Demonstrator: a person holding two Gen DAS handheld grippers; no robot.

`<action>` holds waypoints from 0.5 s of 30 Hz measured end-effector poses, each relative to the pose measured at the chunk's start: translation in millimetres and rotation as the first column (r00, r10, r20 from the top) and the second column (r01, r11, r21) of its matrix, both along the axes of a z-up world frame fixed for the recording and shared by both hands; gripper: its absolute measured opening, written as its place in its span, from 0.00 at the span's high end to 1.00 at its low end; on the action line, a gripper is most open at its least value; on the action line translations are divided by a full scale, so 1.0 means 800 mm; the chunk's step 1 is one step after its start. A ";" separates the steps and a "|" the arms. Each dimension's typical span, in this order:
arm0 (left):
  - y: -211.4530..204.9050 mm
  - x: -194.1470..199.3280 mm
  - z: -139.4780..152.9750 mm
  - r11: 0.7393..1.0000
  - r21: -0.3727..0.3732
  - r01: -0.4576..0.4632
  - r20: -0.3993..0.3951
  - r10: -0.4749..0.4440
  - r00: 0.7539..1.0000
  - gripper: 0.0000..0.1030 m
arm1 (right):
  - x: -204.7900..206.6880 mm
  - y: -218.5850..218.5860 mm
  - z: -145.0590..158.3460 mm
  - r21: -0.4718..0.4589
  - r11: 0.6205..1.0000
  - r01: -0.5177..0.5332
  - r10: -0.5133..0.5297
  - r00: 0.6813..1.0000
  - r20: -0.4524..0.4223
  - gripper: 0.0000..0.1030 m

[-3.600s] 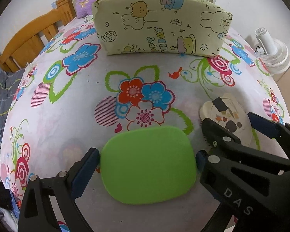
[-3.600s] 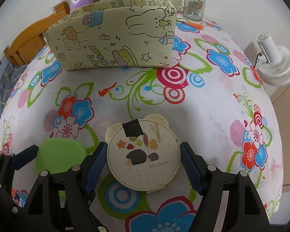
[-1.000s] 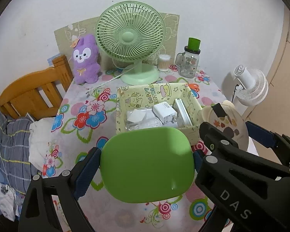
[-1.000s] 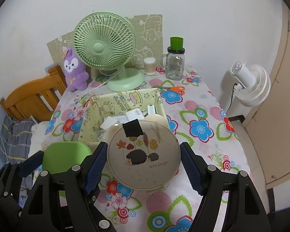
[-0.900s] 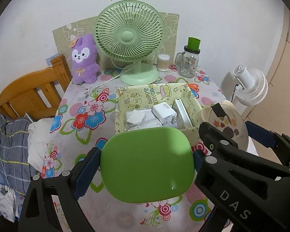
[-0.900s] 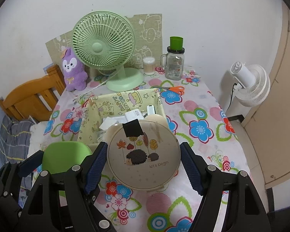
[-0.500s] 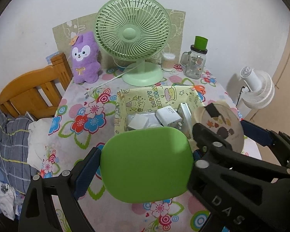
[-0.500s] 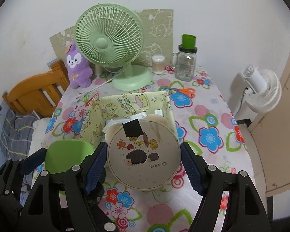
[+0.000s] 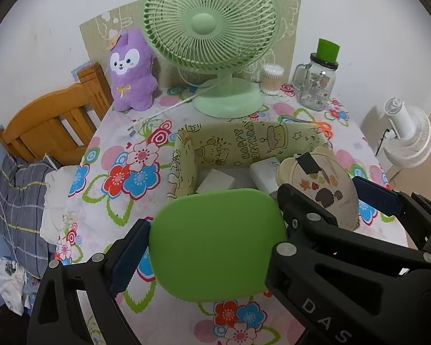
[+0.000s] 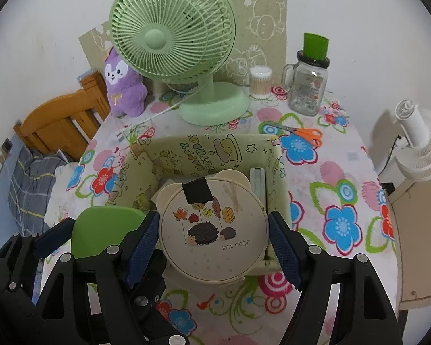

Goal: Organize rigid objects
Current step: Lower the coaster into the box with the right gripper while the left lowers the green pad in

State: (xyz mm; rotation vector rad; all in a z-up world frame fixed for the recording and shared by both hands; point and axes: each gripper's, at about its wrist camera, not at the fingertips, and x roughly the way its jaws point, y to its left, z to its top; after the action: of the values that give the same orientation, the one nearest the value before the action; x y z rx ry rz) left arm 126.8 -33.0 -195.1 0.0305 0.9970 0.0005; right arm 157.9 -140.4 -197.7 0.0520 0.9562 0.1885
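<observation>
My left gripper (image 9: pixel 215 247) is shut on a flat green rounded case (image 9: pixel 217 244) and holds it in the air just before the near wall of a yellow cartoon-print fabric bin (image 9: pixel 241 143). My right gripper (image 10: pixel 214 227) is shut on a round cream box with a hedgehog print (image 10: pixel 212 227), held over the bin's (image 10: pixel 204 149) near right part. The cream box also shows in the left wrist view (image 9: pixel 319 185), and the green case in the right wrist view (image 10: pixel 103 230). White adapters (image 9: pixel 215 181) lie inside the bin.
Behind the bin stand a green desk fan (image 10: pixel 181 57), a purple plush (image 10: pixel 123 86), a cotton swab jar (image 10: pixel 260 82) and a glass mug jar with a green lid (image 10: pixel 309 86). Orange scissors (image 10: pixel 301 132) lie at the back right. A wooden chair (image 9: pixel 51 123) is to the left, a white fan (image 10: pixel 416 143) to the right.
Both grippers lifted their objects off the tablecloth, rose high, then moved forward and down toward the bin. The bin now looks nearer and the cream box is over it.
</observation>
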 end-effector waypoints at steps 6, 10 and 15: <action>-0.002 0.020 -0.013 1.000 0.021 -0.019 -0.027 0.019 0.999 0.07 | 0.020 -0.002 -0.016 0.028 1.000 -0.012 0.013 1.000 -0.026 0.25; -0.004 0.028 -0.022 0.999 0.032 -0.037 -0.040 0.038 0.998 0.07 | 0.033 -0.002 -0.027 0.041 0.999 -0.029 0.031 0.999 -0.044 0.25; -0.010 0.034 -0.027 0.999 0.038 -0.030 -0.049 0.032 0.998 0.07 | 0.045 -0.005 -0.040 0.039 0.999 -0.018 0.021 0.997 -0.072 0.25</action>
State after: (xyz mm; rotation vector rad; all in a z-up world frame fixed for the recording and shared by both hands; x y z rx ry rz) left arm 154.3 -41.0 -216.9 0.0498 1.0474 0.0470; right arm 193.5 -144.1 -229.4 0.0848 1.0257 0.2242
